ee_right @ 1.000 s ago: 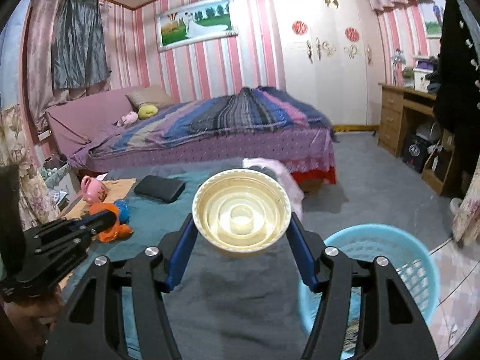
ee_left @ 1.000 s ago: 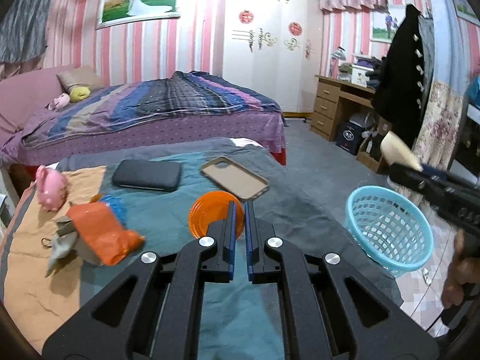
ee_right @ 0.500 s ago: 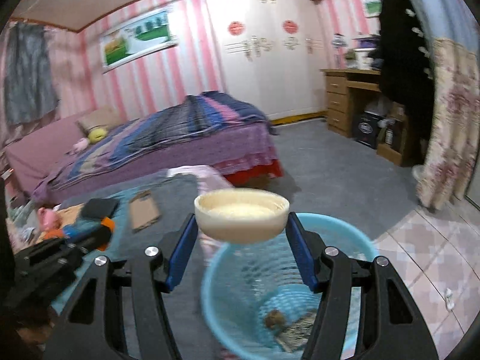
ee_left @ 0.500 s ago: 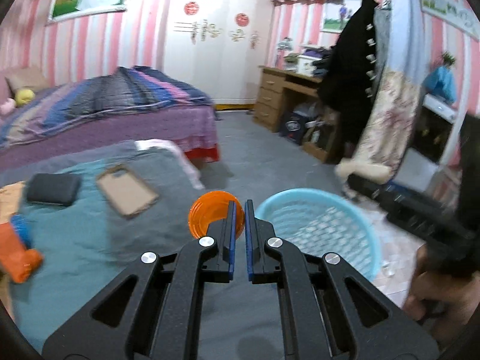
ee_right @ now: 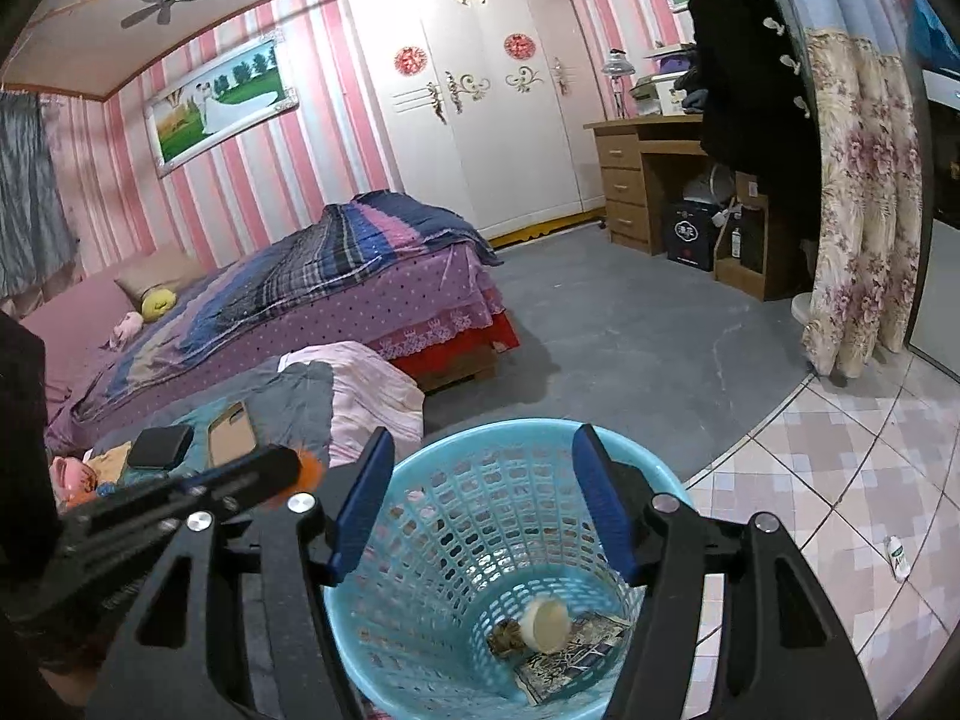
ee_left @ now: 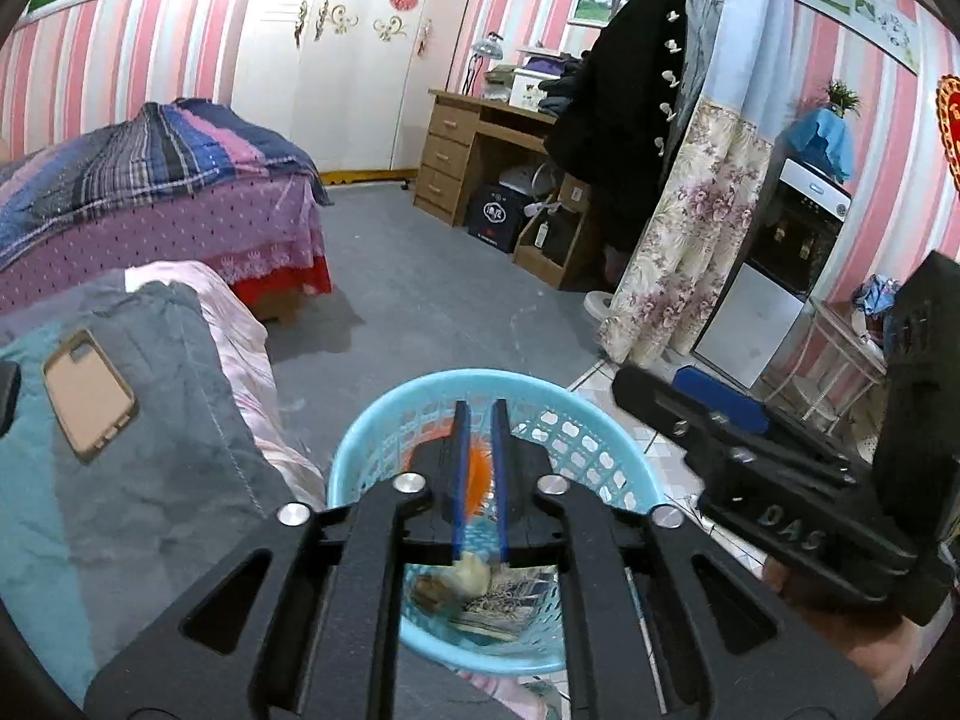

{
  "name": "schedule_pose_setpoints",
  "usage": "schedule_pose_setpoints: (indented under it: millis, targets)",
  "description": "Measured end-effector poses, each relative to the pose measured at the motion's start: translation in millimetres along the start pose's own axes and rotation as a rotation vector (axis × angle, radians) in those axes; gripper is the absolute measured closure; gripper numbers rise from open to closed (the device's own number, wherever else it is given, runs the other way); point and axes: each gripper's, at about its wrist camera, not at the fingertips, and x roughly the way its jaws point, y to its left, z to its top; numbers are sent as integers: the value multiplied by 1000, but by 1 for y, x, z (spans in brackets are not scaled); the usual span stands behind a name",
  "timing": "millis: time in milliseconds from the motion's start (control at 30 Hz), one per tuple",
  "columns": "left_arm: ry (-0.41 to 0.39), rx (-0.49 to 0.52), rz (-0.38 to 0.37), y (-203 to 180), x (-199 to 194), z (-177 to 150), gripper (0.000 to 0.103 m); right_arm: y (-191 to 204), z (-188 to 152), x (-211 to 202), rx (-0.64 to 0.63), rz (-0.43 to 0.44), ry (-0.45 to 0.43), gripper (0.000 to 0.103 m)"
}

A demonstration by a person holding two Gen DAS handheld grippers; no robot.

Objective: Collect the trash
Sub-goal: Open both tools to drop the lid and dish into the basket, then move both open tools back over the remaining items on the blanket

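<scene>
Hovering over the blue basket [ee_left: 372,450], the left gripper [ee_left: 479,420] pinched an orange bowl [ee_left: 479,471] between its nearly closed fingers. From the right wrist, the right gripper [ee_right: 483,498] stood spread wide and held nothing above the same basket [ee_right: 420,540], where a cream bowl [ee_right: 545,621] lay among scraps at the bottom.

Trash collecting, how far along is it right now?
Done: the cream bowl lies in the blue basket, and the right gripper is open. In hand: the left gripper pinches the orange bowl over the basket, unreleased. Left: dropping it.
</scene>
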Motion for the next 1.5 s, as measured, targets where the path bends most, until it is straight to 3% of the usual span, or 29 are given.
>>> schedule_pose_setpoints:
  millis: [33, 100, 300, 400, 533, 600, 700, 833, 900, 1067, 1167, 1500]
  targets:
    - [3, -4, -7, -1, 2, -1, 84, -3, 0, 0, 8, -2, -3, 41]
    - [3, -11, -6, -1, 3, -2, 64, -5, 0, -2, 16, -6, -5, 41]
    - [-18, -30, 58, 16, -17, -5, 53, -5, -3, -3, 29, 14, 2, 39]
    - [-29, -77, 142, 47, -43, -13, 44, 2, -4, -4, 16, 38, 3, 38]
    - [-69, -142, 333, 109, -104, -31, 43, 32, -5, -2, -41, 103, 11, 37]
    - [-86, -172, 423, 134, -130, -38, 34, 50, -7, -2, -79, 135, 16, 36]
    - [-109, -226, 586, 180, -182, -61, 32, 82, -7, -3, -131, 194, 19, 33]
    - [-158, -352, 689, 227, -229, -87, 32, 135, -11, -7, -206, 274, 7, 26]
    - [-165, -361, 731, 236, -243, -91, 32, 157, -14, -8, -228, 312, 8, 24]
    - [-174, -359, 775, 258, -270, -103, 32, 220, -36, -7, -325, 378, 33, 22]
    - [-191, -390, 763, 270, -282, -108, 29, 256, -51, -7, -372, 400, 53, 22]
    - [-173, -397, 784, 303, -310, -118, 29, 343, -96, -9, -401, 454, 112, 22]
